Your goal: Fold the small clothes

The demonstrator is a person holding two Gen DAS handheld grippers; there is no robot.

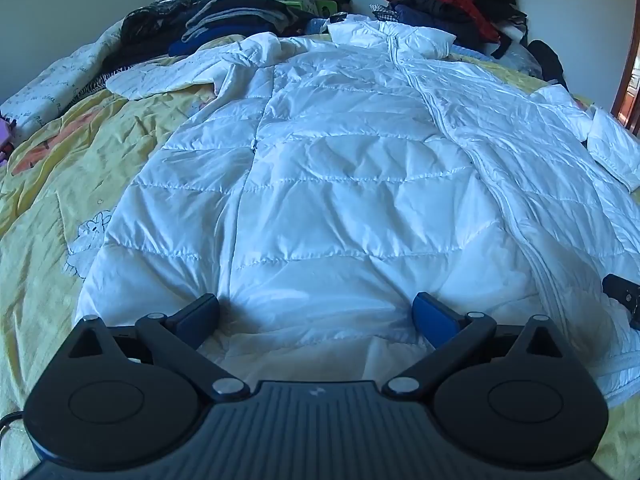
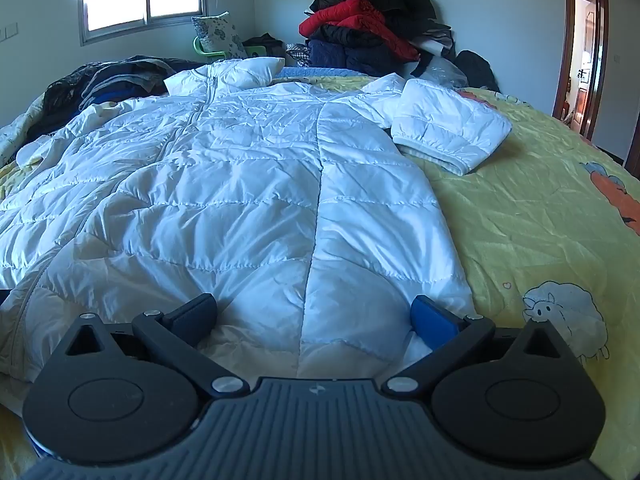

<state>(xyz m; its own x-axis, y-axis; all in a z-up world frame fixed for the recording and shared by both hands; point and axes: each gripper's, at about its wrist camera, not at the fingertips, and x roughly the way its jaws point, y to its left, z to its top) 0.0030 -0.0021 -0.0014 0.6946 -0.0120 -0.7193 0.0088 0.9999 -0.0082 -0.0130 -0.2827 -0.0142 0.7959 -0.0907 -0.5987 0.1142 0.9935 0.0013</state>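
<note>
White puffer jacket lies lengthwise, collar far; left claw and right claw hover wide open, empty, over its near hem.

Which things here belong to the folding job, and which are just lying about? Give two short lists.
Part of the job:
- white puffer jacket, spread flat, zipped
- left gripper, jaws open at the hem
- right gripper, jaws open at the hem

Lying about:
- clothes pile with a red jacket
- dark clothes heap
- patterned pillow
- yellow bedspread
</note>
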